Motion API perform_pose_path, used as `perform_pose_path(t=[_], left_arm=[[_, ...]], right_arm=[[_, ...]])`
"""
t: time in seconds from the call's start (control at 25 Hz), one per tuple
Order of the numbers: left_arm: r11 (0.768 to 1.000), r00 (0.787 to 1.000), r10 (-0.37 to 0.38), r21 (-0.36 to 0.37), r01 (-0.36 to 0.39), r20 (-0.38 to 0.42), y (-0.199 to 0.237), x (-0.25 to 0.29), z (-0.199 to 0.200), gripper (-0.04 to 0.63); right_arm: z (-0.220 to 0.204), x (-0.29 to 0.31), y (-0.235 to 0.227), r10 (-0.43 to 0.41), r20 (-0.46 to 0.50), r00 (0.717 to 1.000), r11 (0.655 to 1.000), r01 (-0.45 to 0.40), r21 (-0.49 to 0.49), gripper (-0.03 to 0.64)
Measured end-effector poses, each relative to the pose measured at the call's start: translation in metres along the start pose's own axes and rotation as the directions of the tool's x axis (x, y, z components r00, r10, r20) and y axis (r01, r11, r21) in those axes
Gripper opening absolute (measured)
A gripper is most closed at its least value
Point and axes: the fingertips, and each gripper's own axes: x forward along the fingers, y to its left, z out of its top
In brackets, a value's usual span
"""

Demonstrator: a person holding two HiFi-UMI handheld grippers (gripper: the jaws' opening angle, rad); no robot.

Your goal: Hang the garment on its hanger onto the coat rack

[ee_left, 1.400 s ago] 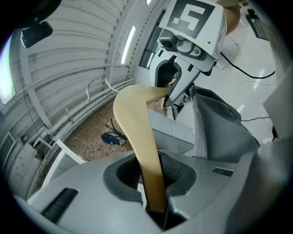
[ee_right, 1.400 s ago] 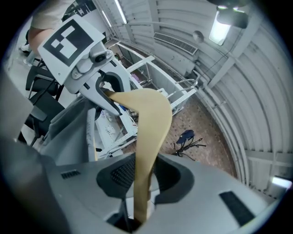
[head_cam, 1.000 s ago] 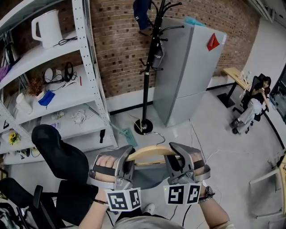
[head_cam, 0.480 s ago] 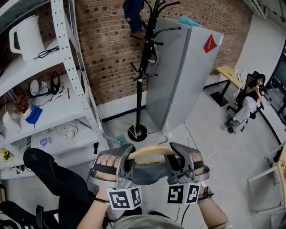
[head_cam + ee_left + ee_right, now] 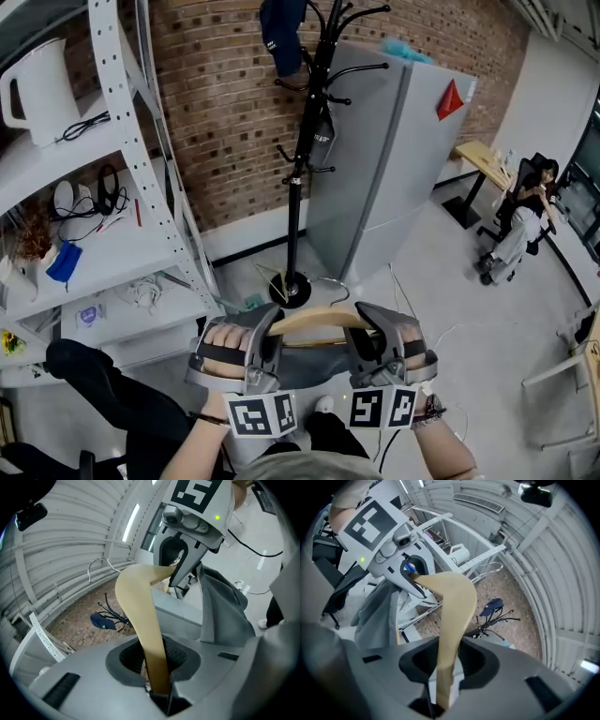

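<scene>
Shelf (image 5: 120,141) far left. Left gripper (image 5: 265,330) clenched on the left arm of the hanger (image 5: 319,320), right gripper (image 5: 367,328) clenched on its right arm; grey garment (image 5: 314,364) drapes below, between them. Coat rack (image 5: 298,178) stands far ahead by the brick wall (image 5: 225,103), well apart from the hanger; grey cabinet (image 5: 398,159) just right of it.

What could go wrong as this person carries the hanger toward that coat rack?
The left gripper and right gripper clamp only the wooden hanger; the grey garment merely drapes over it and could slide off if it tilts. The coat rack already carries a blue cap up top, so the hanger's metal hook might snag it or miss a free prong.
</scene>
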Motion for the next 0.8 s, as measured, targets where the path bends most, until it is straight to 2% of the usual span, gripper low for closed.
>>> perform_pose_path(t=[0.52, 0.8], left_arm=[[1.000, 0.996, -0.003, -0.012, 0.002, -0.092, 0.015, 0.113, -0.012, 0.067], [0.999, 0.990, 0.022, -0.024, -0.026, -0.139, 0.019, 0.153, -0.019, 0.067]], right_arm=[[-0.046, 0.106, -0.039, 0.068, 0.070, 0.995, 0.997, -0.069, 0.020, 0.109], [-0.060, 0.145, -0.053, 0.085, 0.106, 0.991, 0.996, -0.085, -0.013, 0.109]])
